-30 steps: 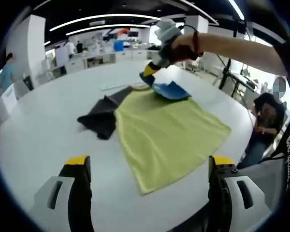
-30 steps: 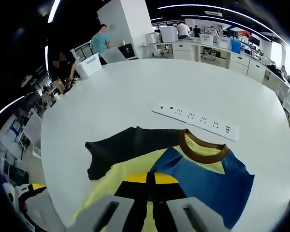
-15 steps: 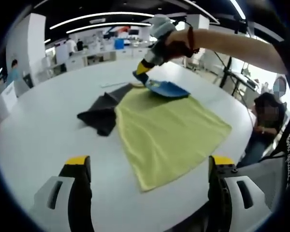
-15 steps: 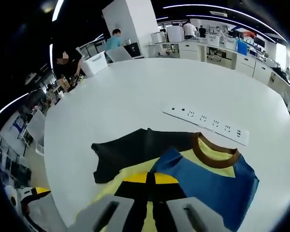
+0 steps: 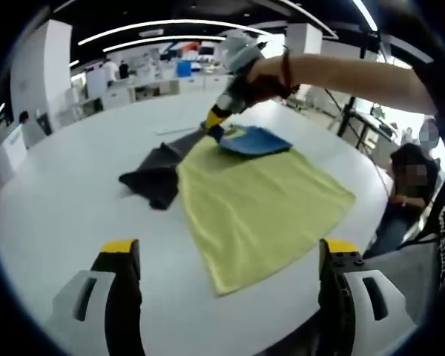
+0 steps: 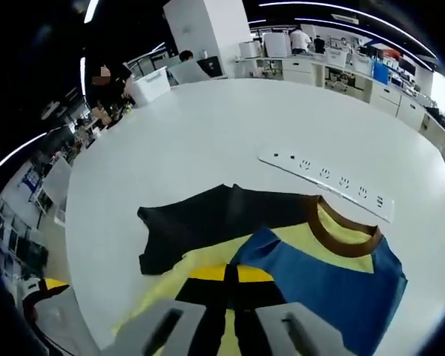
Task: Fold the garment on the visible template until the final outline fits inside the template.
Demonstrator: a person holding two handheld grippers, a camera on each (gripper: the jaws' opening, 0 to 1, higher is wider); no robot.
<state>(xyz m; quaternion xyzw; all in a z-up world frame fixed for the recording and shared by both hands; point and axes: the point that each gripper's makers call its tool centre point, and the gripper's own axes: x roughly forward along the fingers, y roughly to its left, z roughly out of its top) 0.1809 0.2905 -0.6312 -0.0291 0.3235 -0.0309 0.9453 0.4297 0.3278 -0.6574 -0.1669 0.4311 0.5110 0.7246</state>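
A yellow garment (image 5: 259,200) lies spread on the round white table (image 5: 59,200), with a dark sleeve (image 5: 156,178) sticking out to its left. At its far end a blue panel (image 5: 254,139) is folded over. My right gripper (image 5: 215,122), held by a person's hand, is shut on that fabric. In the right gripper view the right gripper (image 6: 231,273) pinches yellow and blue cloth beside the blue panel (image 6: 326,278), the brown collar (image 6: 345,236) and the dark sleeve (image 6: 200,222). My left gripper (image 5: 230,248) hovers open near the table's front edge, well short of the garment.
A white power strip (image 6: 326,176) lies on the table just beyond the collar. A person (image 5: 408,178) sits at the table's right edge. Desks, boxes and other people stand far behind the table (image 6: 208,119).
The right gripper has carried the blue fabric a little to the left and lower over the garment's far end. The left gripper has stayed where it was, open.
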